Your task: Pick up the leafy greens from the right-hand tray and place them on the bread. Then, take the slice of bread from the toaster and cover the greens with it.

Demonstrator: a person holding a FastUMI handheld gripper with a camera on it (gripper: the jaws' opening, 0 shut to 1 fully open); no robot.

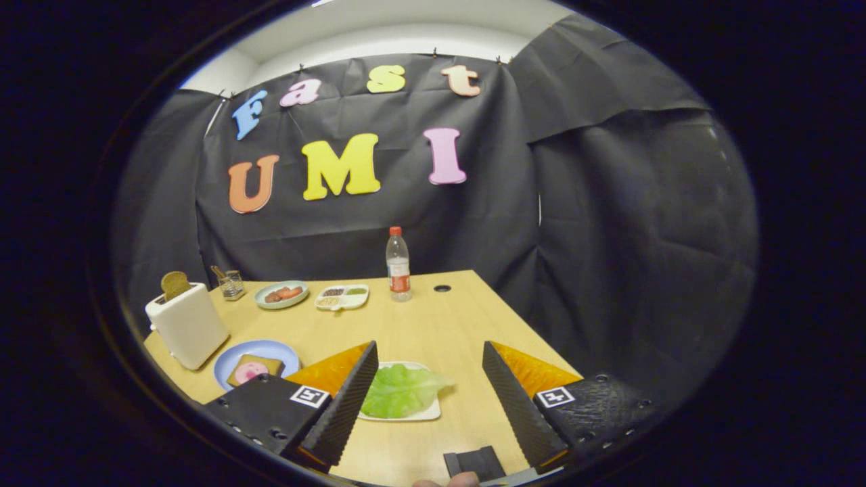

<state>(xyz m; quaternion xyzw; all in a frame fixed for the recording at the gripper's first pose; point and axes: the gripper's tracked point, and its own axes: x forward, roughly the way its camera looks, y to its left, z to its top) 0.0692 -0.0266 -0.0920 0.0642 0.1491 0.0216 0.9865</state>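
We see a dim booth with soft light coming from above, where the pale ceiling (406, 30) is the brightest part. The table (433, 325) is evenly lit and its wood shows no hard glare. The toaster (188, 325) at the table's left edge casts only a weak shadow. The fisheye lens bends the table's edges strongly. The gripper (429, 379), with its fingers held wide apart, looks slightly soft, while the bottle (398, 265) near the table's far edge stays quite sharp.
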